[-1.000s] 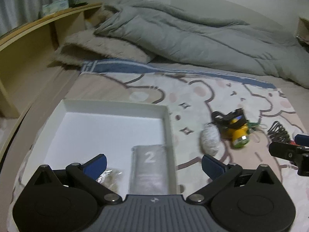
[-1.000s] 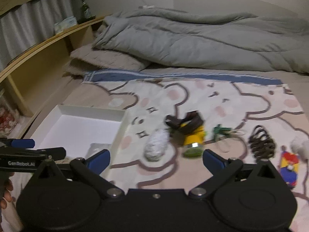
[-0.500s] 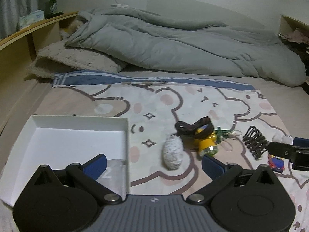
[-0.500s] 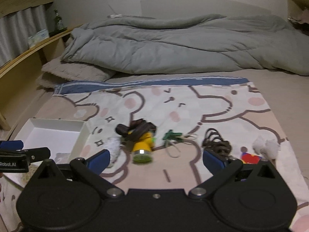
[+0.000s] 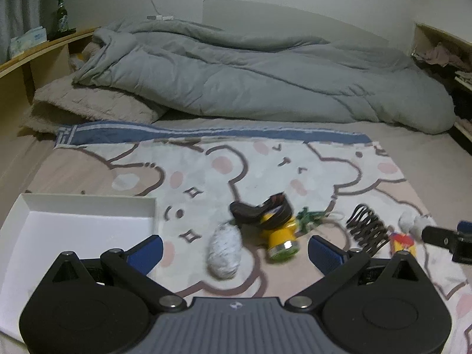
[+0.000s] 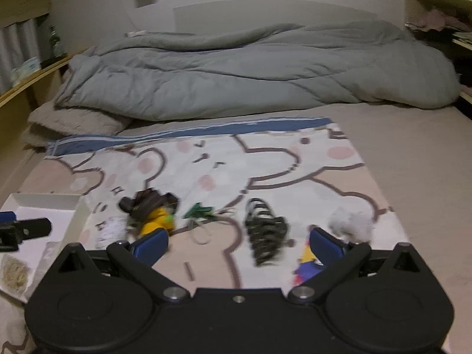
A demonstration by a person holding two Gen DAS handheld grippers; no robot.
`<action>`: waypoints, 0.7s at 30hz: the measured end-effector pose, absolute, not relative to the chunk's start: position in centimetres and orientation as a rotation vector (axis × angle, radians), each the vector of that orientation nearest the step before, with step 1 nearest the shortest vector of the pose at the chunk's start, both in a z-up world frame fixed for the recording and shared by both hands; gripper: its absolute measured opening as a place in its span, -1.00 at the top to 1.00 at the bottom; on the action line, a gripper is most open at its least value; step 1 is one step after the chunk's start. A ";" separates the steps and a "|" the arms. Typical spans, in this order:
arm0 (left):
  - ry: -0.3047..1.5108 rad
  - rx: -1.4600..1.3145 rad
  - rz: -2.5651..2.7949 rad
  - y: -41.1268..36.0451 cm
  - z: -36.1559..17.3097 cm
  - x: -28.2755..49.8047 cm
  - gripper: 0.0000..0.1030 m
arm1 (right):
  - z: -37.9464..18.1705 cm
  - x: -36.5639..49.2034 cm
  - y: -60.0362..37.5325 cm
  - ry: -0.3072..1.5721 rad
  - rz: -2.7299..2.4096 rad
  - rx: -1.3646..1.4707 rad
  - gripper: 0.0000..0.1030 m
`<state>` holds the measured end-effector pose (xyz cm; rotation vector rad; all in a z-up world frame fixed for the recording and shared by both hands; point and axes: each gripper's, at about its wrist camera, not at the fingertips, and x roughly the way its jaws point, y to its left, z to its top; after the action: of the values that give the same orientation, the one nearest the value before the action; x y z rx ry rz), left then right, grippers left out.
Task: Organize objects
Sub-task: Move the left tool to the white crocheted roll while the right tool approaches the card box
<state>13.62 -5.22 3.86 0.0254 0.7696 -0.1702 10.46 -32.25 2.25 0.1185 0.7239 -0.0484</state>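
Note:
Small objects lie in a row on a bear-print blanket (image 5: 265,165): a white-grey fuzzy ball (image 5: 223,252), a yellow flashlight with a dark strap (image 5: 280,234), a green clip (image 5: 308,217), a black spiral hair tie (image 5: 367,230), a colourful small toy (image 5: 402,243) and white fluff (image 5: 411,222). A white box (image 5: 67,224) sits at the left. My left gripper (image 5: 234,250) is open and empty, above the fuzzy ball. My right gripper (image 6: 239,243) is open and empty, with the hair tie (image 6: 265,234) between its fingers' line.
A grey duvet (image 5: 250,79) and a beige pillow (image 5: 88,106) lie at the back. A wooden shelf (image 5: 35,56) with a bottle runs along the left. The box holds rubber bands (image 6: 13,270) and a packet in the right wrist view.
Both grippers have swung right, away from the white box and toward the row of objects. Both stay open and empty.

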 end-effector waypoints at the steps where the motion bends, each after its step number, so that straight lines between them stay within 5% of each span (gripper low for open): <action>1: 0.767 0.020 -0.180 -5.8 4.1 13.8 -1.00 | 2.3 10.4 -32.9 0.724 -0.060 0.121 -1.00; 11: 0.739 -0.089 -0.266 -12.7 6.1 15.3 -1.00 | 1.8 10.1 -39.0 0.728 -0.170 0.128 -1.00; 21: 0.737 -0.104 -0.226 -15.8 2.4 17.2 -1.00 | -2.5 10.9 -42.7 0.735 -0.168 0.203 -1.00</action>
<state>17.19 -15.81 2.36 -0.1043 0.7366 -0.2259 10.85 -42.70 -2.45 0.2027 0.7350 -0.1683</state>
